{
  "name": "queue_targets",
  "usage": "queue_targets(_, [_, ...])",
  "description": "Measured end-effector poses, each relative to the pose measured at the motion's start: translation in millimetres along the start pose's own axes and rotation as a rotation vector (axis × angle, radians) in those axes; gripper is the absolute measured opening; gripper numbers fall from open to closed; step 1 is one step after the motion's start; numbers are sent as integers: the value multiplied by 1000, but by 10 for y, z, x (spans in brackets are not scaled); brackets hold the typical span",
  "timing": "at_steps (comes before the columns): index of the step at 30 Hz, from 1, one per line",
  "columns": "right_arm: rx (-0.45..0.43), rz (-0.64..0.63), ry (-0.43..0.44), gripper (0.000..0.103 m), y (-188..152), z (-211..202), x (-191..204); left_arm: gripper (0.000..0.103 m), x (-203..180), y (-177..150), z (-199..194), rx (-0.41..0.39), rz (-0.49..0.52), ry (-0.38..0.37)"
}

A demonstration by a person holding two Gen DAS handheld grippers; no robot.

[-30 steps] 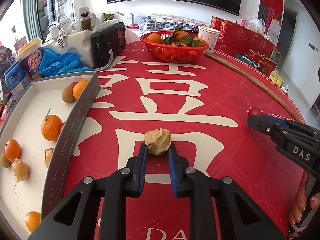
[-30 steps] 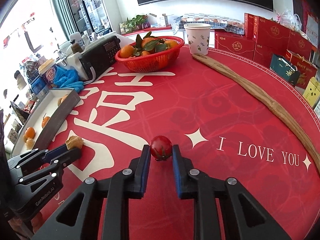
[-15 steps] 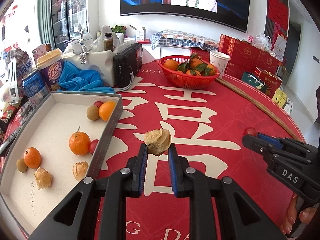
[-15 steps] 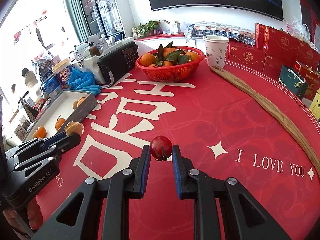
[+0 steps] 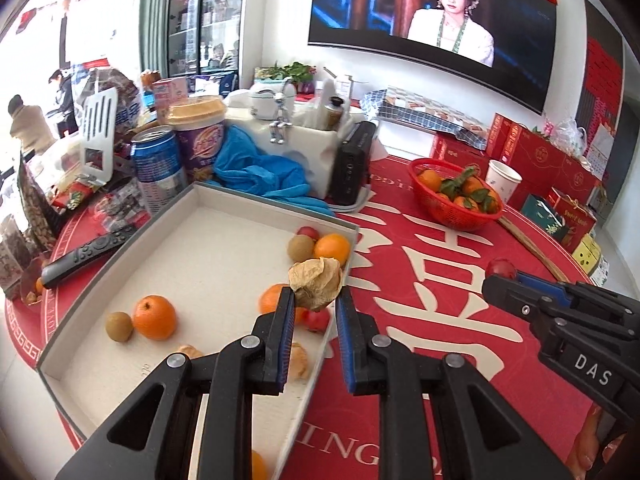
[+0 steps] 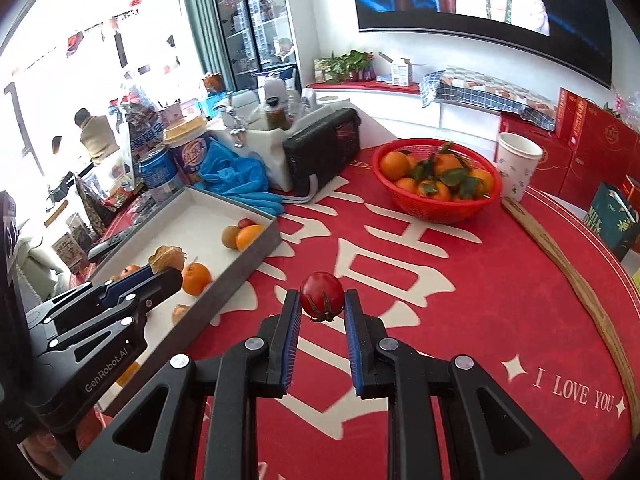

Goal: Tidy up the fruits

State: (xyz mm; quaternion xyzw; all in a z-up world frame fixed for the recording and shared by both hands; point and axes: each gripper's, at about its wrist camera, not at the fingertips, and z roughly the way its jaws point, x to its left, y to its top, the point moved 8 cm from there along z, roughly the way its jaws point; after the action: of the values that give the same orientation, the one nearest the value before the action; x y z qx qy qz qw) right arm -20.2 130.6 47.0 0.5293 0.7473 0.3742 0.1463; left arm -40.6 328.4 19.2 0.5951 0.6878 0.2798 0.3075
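My left gripper (image 5: 315,298) is shut on a papery tan husk fruit (image 5: 316,282), held in the air over the right rim of the grey-walled white tray (image 5: 120,256). The tray holds several oranges (image 5: 154,317), small brown fruits (image 5: 119,326), husk fruits and red tomatoes. My right gripper (image 6: 322,300) is shut on a red cherry tomato (image 6: 322,296), lifted above the red tablecloth to the right of the tray (image 6: 256,254). In the right wrist view the left gripper (image 6: 162,274) with its husk fruit (image 6: 167,257) hangs over the tray. The right gripper (image 5: 502,276) shows at the right edge of the left wrist view.
A red basket of oranges (image 6: 438,184) stands at the back beside a paper cup (image 6: 518,164). A black radio (image 6: 320,152), blue cloth (image 5: 256,172), cans and a remote (image 5: 88,254) crowd the tray's far side. A long wooden stick (image 6: 576,276) lies along the right.
Both grippers have risen and swung left toward the tray with their fruits still held. The husk fruit has gone from above the red cloth to above the tray's rim.
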Motion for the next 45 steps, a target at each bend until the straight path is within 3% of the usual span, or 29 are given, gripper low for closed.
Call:
queue_targets(9, [166, -110, 162, 23, 137, 590, 931, 23, 625, -81, 145, 80, -116, 105])
queue_targets(13, [240, -160, 186, 23, 125, 811, 1189, 26, 774, -129, 184, 111, -146, 142])
queue_targets(15, [263, -183, 169, 23, 139, 883, 1239, 41, 836, -148, 199, 124, -160, 158])
queue_targets(16, [272, -187, 168, 23, 150, 909, 1252, 64, 855, -154, 199, 125, -167, 160])
queue_targets(17, [279, -184, 172, 23, 170, 922, 1259, 80, 866, -149, 189, 118, -170, 165])
queue_targets(19, [307, -173, 191, 24, 181, 949, 1277, 81, 875, -135, 147, 100, -160, 194])
queue_targets(20, [315, -172, 197, 27, 188, 946, 1292, 82, 883, -123, 135, 93, -153, 207])
queue_targets(22, [319, -180, 188, 58, 200, 941, 1316, 84, 893, -121, 134, 90, -151, 227])
queue_targets(23, [311, -192, 174, 82, 213, 930, 1327, 86, 896, -123, 142, 90, -153, 222])
queue_targets(24, [291, -208, 138, 86, 238, 909, 1315, 87, 893, -131, 155, 98, -157, 208])
queue_targets(34, [278, -250, 69, 87, 338, 789, 1320, 103, 860, -155, 204, 123, -170, 180])
queue_targets(35, [278, -252, 54, 100, 337, 790, 1301, 103, 869, -148, 197, 123, -175, 179])
queue_targets(36, [270, -255, 34, 103, 342, 796, 1290, 103, 872, -144, 193, 121, -175, 179])
queue_targets(45, [265, -242, 29, 103, 349, 773, 1277, 103, 865, -162, 207, 126, -191, 170])
